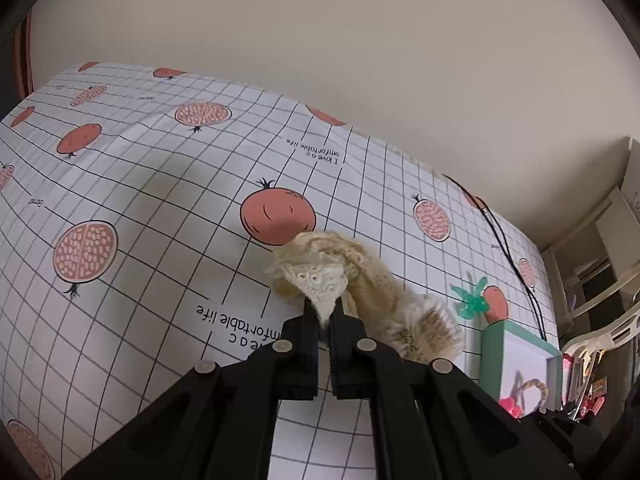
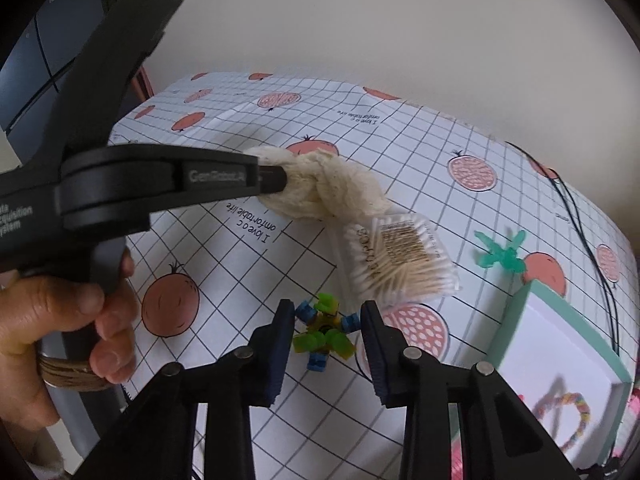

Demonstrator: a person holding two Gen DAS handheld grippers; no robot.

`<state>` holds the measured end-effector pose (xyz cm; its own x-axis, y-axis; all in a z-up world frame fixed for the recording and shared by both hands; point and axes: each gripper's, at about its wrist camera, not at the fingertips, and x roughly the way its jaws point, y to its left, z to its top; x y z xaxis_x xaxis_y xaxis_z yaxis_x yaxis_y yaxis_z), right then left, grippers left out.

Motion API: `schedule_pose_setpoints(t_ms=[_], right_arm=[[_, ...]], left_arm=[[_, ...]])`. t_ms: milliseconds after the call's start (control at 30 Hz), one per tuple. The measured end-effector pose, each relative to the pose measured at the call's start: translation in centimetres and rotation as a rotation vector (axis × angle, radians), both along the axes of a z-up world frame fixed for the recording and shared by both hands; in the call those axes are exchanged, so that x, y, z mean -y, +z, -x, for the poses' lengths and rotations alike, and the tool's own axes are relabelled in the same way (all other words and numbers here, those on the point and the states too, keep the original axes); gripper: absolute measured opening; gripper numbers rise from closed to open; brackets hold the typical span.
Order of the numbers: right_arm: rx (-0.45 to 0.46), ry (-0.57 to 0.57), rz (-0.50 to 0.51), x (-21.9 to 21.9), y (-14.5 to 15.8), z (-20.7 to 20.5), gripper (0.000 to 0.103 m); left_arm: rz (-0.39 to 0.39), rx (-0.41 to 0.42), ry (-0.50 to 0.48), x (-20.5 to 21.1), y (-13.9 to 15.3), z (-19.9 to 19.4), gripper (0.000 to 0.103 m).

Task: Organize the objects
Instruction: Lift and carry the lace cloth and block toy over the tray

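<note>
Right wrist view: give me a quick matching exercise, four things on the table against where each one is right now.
Things:
1. cream cloth
2. cotton swab pack
3. green and blue toy
4. box

Places:
A. between the right gripper's fingers
B. at the table's right edge
C. pinched in the left gripper
D. lying flat between the cloth and the toy

Pairs: 1-C, 2-D, 3-A, 4-B
</note>
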<state>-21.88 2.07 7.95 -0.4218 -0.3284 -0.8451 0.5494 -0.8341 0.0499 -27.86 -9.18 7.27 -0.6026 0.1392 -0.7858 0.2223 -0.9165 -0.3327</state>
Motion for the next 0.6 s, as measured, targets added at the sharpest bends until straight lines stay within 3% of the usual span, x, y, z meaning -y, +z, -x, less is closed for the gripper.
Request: schedule_pose_setpoints(t_ms=[600], right_arm=[[-0.073, -0.042, 0.021, -3.5, 5.9, -3.8, 0.036]], left_arm=[[0.021, -0.106, 0.136, 0.6, 5.8, -6.2, 0.003]])
